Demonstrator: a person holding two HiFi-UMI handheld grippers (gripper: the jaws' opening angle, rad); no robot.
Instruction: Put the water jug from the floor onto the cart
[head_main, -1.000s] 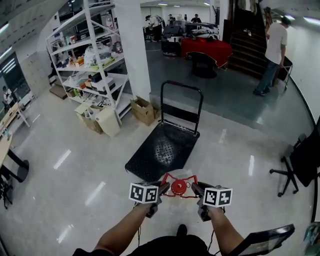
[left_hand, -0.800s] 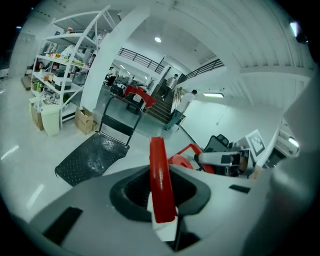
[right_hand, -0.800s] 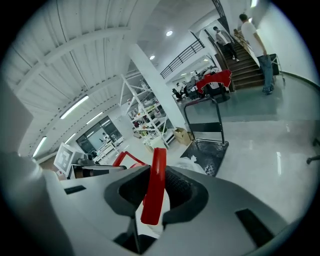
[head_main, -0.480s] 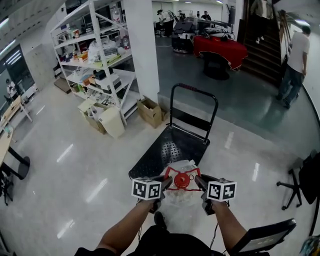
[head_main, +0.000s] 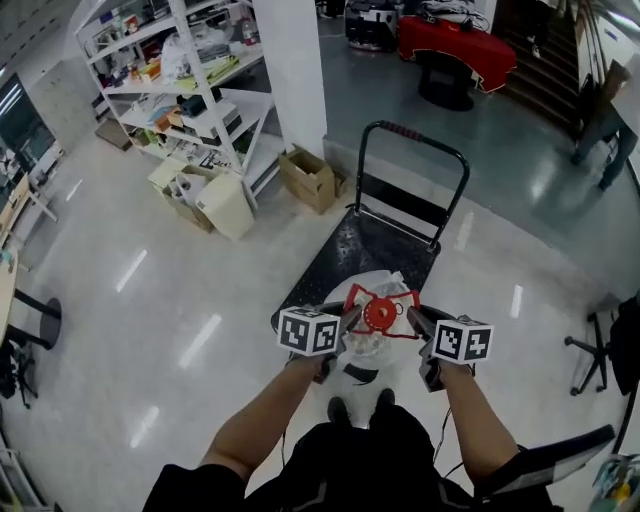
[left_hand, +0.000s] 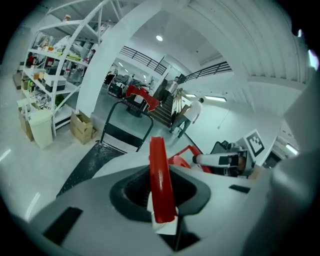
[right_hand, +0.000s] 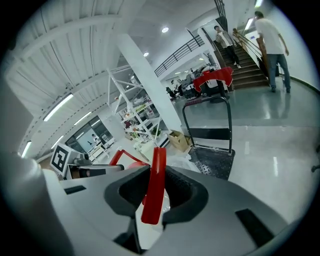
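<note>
Left gripper (head_main: 346, 321) and right gripper (head_main: 414, 321) each clench the red plastic handle (left_hand: 161, 185) of the clear water jug (head_main: 365, 346) at the near edge of the studded black cart (head_main: 345, 258).

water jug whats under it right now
The water jug hangs over the near edge of the cart and the floor. The spot straight beneath is hidden by the jug.

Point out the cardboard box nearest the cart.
The open brown box by the white pillar, just left of the cart; the other boxes sit by the shelves.
</note>
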